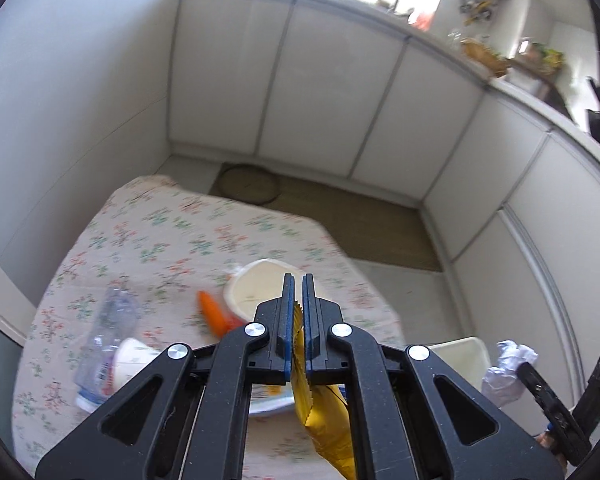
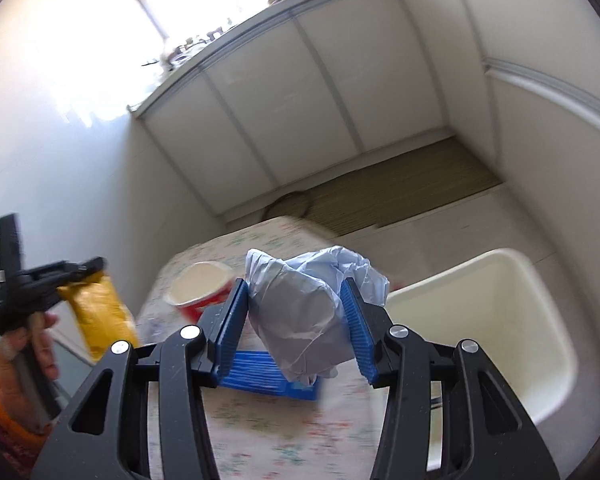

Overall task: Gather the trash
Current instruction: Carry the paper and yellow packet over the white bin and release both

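Above the flowered tabletop [image 1: 172, 236]: left tongs [image 1: 298, 300] pinched tight on a yellow wrapper [image 1: 324, 420]; right tongs [image 2: 296, 312] half-spread, clamping a crumpled pale bag [image 2: 300, 320]; carry step; next, likely swing both over the white bin [image 2: 500, 320] and release; bottle [image 1: 108, 328], cups remain.

Two grippers: left gripper [image 1: 299, 312], right gripper [image 2: 296, 328]. One yellow wrapper [image 1: 324, 420]. One crumpled white wad [image 2: 300, 316]. One clear plastic bottle [image 1: 108, 320]. Two paper cups: large red-sided cup [image 2: 198, 284], small white cup [image 1: 130, 364] on its side. One orange item [image 1: 214, 314], blurred, possibly carrot. One blue box [image 2: 260, 372]. One cream bin [image 2: 480, 320]. One floral tablecloth [image 1: 160, 240].
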Available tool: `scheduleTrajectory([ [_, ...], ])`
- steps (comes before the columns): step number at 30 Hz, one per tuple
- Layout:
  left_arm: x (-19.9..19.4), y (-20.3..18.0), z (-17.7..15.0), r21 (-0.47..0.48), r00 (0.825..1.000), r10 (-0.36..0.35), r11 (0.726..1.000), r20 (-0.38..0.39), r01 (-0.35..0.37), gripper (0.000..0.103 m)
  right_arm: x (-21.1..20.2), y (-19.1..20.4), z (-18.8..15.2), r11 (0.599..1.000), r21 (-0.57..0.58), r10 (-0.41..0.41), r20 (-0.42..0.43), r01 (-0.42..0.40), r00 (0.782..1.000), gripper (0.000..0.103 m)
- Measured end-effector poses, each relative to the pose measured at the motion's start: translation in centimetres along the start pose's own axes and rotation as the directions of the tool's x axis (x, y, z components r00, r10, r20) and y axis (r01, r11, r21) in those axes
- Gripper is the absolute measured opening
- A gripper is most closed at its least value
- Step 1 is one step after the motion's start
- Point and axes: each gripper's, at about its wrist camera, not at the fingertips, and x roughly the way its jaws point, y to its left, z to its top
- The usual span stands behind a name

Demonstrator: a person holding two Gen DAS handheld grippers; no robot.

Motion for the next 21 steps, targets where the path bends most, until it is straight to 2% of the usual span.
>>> scheduleTrajectory([
  [5, -1.3, -4.7, -1.1, 0.039, 0.996, -0.067, 0.997, 0.065, 0.065, 0.003, -1.8, -2.6, 0.5, 0.989, -0.029, -0.143, 0.039, 0.144, 0.989, 0.048],
  [9, -1.6, -9.1, -2.0, 0.099, 0.988, -0.125, 0.988, 0.091, 0.116, 0.003, -1.4, -4.6, 0.9, 0.974, -0.037, -0.223, 0.04, 0.224, 0.974, 0.048],
  [15, -0.4, -13.6, -3.1, 0.151, 0.982, -0.178, 0.974, 0.068, 0.166, 0.003, 0.7, -7.3, 1.4, 0.971, -0.016, -0.238, -0.002, 0.238, 0.971, 0.05],
  [21, 0.9, -17.1, -3.7, 0.164, 0.975, -0.217, 0.964, 0.043, 0.208, 0.003, 0.0, -8.8, 1.6, 0.96, -0.002, -0.28, 0.043, 0.28, 0.959, 0.072],
])
